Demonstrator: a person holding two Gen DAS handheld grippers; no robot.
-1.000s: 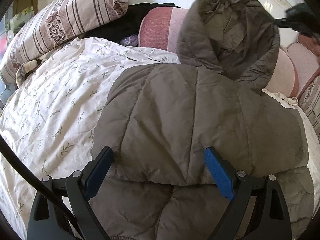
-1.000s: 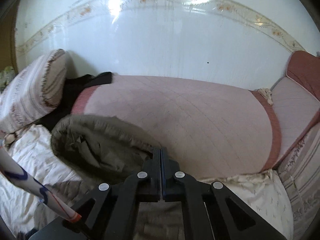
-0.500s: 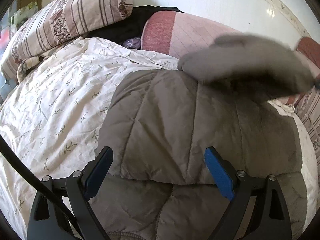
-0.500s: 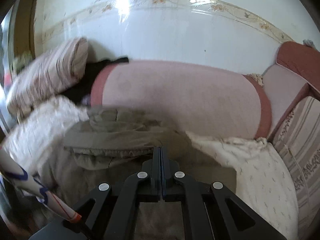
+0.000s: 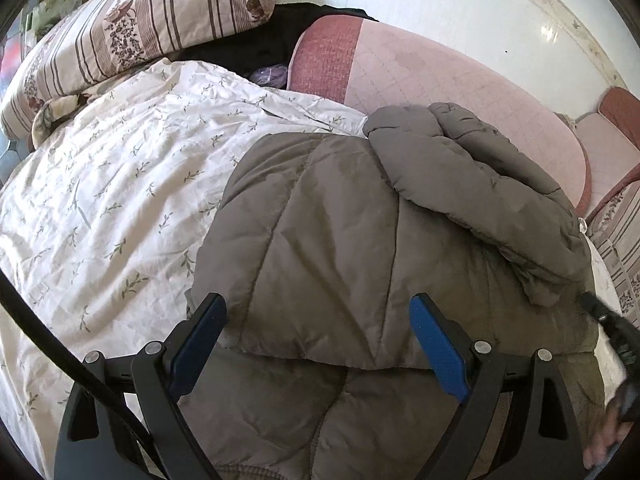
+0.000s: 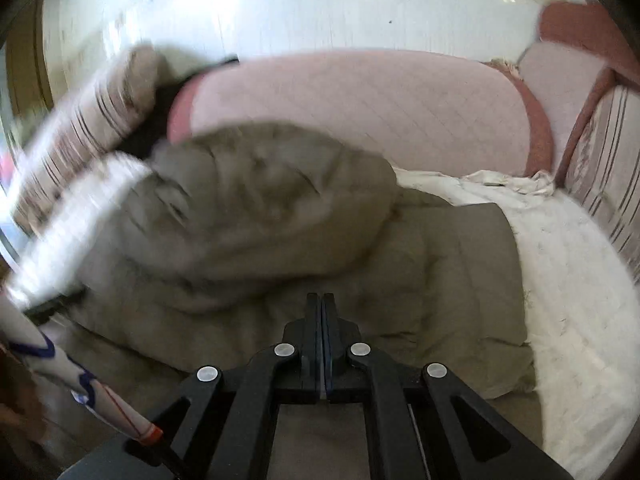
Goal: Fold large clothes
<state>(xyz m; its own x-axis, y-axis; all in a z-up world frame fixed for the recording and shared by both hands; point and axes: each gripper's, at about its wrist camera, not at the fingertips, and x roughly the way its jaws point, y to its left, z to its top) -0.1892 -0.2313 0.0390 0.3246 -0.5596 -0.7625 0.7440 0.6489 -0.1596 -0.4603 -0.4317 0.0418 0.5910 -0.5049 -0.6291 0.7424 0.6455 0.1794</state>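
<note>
Grey puffy jacket lies on the bed, hood flopped onto its back. My left gripper is wide open, empty; my right gripper is pressed together, empty. Next I fold the body over.

We see open floral sheet left of the jacket, where a tool could pass. The striped pillow and pink cushion block the far side, along the wall.
</note>
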